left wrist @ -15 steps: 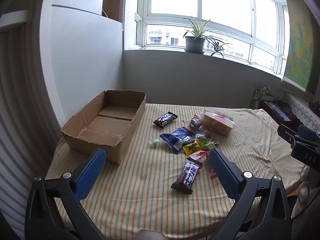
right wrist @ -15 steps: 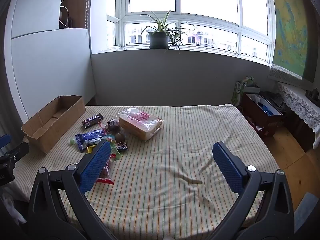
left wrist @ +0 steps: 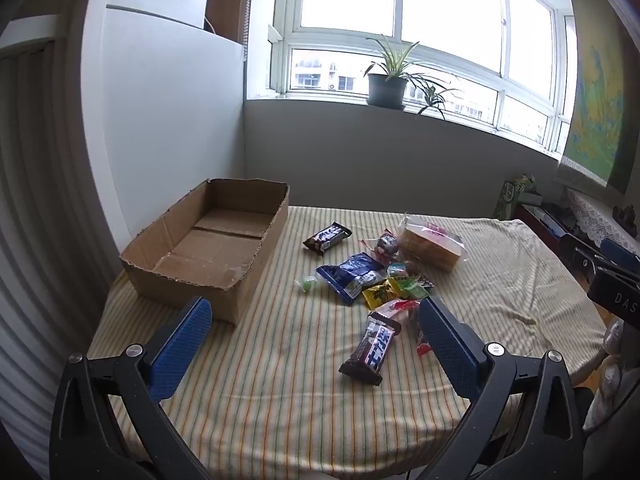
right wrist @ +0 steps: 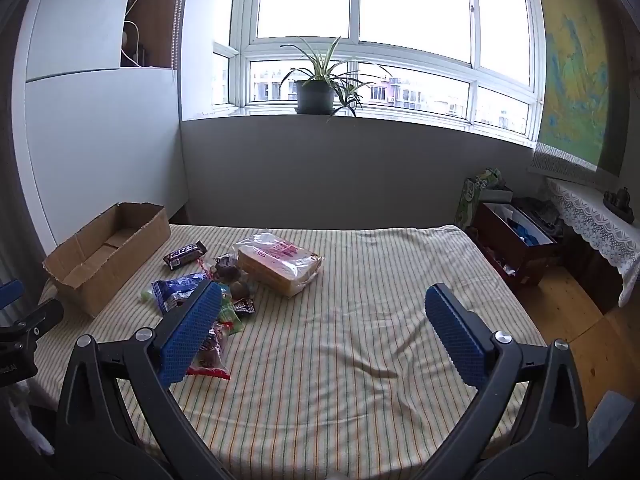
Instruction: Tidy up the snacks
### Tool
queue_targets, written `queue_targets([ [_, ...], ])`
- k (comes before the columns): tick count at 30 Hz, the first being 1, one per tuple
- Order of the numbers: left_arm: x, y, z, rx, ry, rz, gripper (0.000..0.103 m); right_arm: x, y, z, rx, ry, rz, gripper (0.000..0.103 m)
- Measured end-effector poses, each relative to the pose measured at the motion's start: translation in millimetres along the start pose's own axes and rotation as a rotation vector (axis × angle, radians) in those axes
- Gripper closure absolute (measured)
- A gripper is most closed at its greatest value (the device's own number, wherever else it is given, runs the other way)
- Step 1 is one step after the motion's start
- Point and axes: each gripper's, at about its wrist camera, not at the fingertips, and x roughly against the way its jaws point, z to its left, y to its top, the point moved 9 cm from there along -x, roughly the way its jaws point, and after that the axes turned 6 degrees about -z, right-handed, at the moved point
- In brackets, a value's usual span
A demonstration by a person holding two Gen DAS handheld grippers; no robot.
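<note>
An empty cardboard box (left wrist: pixel 208 250) (right wrist: pixel 104 254) stands at the left of a striped-cloth table (left wrist: pixel 280 360) (right wrist: pixel 360 320). Right of it lies a pile of snacks: a dark chocolate bar (left wrist: pixel 327 236) (right wrist: pixel 185 255), a blue packet (left wrist: pixel 352 276) (right wrist: pixel 176 289), a bagged loaf of bread (left wrist: pixel 434 242) (right wrist: pixel 280 266), small yellow and green sweets (left wrist: pixel 394 287), and a brown bar (left wrist: pixel 372 350) nearest me. My left gripper (left wrist: pixel 314 312) hangs open above the table's near edge, the brown bar lying on the cloth between and beyond its fingers. My right gripper (right wrist: pixel 322 300) is open over bare cloth right of the pile.
A window sill with a potted plant (left wrist: pixel 387 82) (right wrist: pixel 316 88) runs behind the table. A white wall stands left of the box. On the wooden floor to the right are a dark red crate (right wrist: pixel 516 240) and a lace-covered shelf (right wrist: pixel 592 224).
</note>
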Motion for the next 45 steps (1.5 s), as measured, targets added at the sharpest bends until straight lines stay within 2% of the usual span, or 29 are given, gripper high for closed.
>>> queue_targets([
  [45,-2.5,-0.5,-8.1,-0.014,-0.03,-0.007,0.0,-6.4,-4.9,2.0,0.011,-0.014,0.01,0.0],
])
